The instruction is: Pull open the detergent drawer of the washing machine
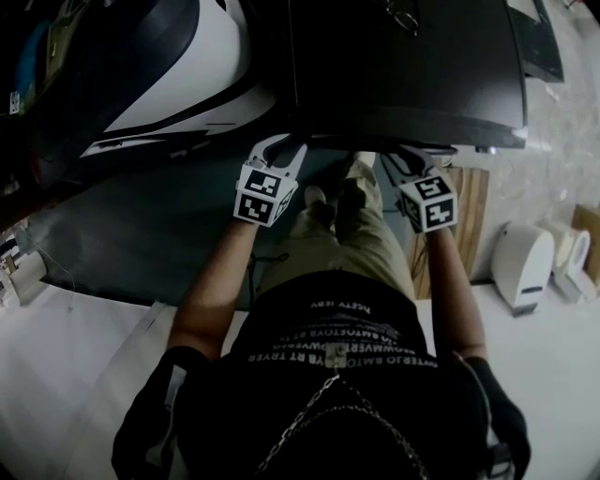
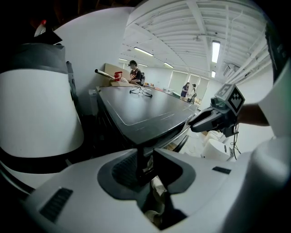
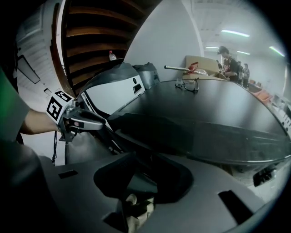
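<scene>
The hall has a white ribbed ceiling (image 2: pixel 191 27) with strip lights and a pale floor (image 1: pixel 66 375). People stand at the far end.

The washing machine (image 1: pixel 403 84) is a dark cabinet at the upper centre of the head view, with its flat top facing the camera. Its front face falls away below the near edge. The detergent drawer cannot be picked out on that dark front in any view.

The left gripper (image 1: pixel 278 142) is at the near left corner of the top. Its jaws stand apart, the corner edge shows in line with the gap, and the pads press on nothing. The right gripper (image 1: pixel 405 157) is at the near edge further right. Its jaws are dim but appear slightly parted, with nothing held.

A pair of glasses (image 1: pixel 403 17) lies on the machine's top. A large white-and-black curved body (image 1: pixel 178 66) stands to the left. A wooden board (image 1: pixel 469 216) and a small white appliance (image 1: pixel 522 262) are on the floor to the right.
</scene>
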Demonstrator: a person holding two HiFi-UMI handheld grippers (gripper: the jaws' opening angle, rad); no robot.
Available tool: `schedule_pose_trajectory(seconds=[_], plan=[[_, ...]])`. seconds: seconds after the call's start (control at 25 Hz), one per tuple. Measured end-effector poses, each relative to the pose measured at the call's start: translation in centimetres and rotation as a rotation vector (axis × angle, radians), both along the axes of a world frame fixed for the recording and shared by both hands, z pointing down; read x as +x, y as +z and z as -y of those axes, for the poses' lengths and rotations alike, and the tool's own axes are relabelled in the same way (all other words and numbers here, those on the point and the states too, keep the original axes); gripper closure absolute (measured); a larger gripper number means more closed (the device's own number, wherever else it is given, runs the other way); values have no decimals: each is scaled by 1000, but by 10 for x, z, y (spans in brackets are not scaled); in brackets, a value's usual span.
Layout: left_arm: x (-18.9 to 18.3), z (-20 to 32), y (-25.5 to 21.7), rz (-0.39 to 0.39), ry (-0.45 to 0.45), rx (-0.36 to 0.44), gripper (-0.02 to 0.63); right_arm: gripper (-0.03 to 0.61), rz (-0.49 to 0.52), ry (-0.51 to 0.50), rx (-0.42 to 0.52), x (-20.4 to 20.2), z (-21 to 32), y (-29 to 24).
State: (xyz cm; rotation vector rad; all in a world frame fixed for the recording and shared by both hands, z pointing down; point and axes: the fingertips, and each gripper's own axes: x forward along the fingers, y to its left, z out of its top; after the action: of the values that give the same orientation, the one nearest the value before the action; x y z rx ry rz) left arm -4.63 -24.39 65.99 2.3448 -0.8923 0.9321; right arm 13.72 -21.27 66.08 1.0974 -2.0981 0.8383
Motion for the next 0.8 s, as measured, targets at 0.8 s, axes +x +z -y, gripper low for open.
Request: schedule_pose_trajectory(seconds=[0.8], plan=[[7, -19, 10, 17, 35, -99, 492, 472, 46, 63, -14, -7, -8, 12]])
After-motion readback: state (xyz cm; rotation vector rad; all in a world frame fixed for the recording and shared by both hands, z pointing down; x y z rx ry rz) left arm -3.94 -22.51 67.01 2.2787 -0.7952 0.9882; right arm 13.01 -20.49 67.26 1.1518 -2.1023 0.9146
